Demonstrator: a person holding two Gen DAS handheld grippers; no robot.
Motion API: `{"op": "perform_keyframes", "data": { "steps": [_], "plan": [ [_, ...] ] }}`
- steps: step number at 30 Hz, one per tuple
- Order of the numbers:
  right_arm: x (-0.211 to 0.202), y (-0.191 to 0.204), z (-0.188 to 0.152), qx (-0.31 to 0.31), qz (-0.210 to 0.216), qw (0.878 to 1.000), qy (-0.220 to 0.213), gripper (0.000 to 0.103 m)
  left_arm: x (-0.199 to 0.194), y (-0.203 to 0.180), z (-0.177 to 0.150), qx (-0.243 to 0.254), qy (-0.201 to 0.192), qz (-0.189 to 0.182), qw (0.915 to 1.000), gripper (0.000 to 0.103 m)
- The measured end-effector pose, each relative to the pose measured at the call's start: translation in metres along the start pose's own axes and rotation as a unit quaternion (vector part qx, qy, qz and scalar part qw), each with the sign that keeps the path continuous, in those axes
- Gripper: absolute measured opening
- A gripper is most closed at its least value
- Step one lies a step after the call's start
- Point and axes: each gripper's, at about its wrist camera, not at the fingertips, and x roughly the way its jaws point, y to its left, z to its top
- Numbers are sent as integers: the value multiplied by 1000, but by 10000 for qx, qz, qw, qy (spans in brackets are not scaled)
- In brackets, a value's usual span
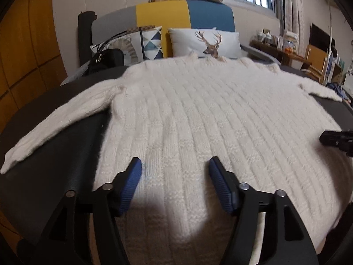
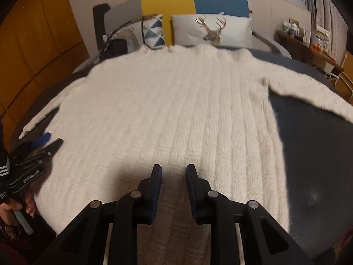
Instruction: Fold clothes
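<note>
A white ribbed knit sweater (image 1: 198, 114) lies spread flat on the dark bedcover (image 1: 55, 165), with its hem nearest to me and its neck towards the pillows. Its left sleeve (image 1: 50, 130) slants out to the left, and its right sleeve (image 2: 313, 95) stretches out to the right. My left gripper (image 1: 175, 161) hovers over the hem's left part, open wide, with nothing between its blue pads. My right gripper (image 2: 173, 167) is over the hem's right part (image 2: 176, 132), with a narrow gap between the jaws and no cloth pinched. Each gripper shows at the edge of the other's view: right gripper (image 1: 337, 141), left gripper (image 2: 44, 142).
A deer-print pillow (image 1: 205, 42), a triangle-patterned pillow (image 1: 150, 42) and a black handbag (image 1: 106, 60) sit by the grey, yellow and blue headboard (image 1: 163, 13). A cluttered desk (image 1: 278, 46) stands at the right, under the window. Wooden wardrobe doors (image 1: 26, 44) are on the left. A hand (image 2: 19, 207) holds the left gripper.
</note>
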Motion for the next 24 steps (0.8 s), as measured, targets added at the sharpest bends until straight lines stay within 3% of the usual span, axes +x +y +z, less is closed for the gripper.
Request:
{"op": "perform_keyframes", "data": {
  "steps": [5,11,15,17,20,24],
  "plan": [
    [-7,11,-14,-744,-450,9961,-144,22,-4,1,-9,2,-141,25,9999,68],
    [-8,7,-10,-282,-366,9989,-124,24,-12,6,-12,-109,-411,-152,9990,68],
    [-16,17,6,-315,-382,9986,-159,24,-34,11,-5,-216,-1177,-189,9926,68],
    [-16,27,23,-443,-360,9976,-386,25,-38,12,2,-297,-1343,-222,9902,69],
    [3,36,54,-439,-451,9971,-423,25,-25,12,14,-313,-1111,-77,9933,70],
    [41,39,88,-211,-436,9985,-260,25,7,20,9,-467,-232,25,9986,70]
  ]
}}
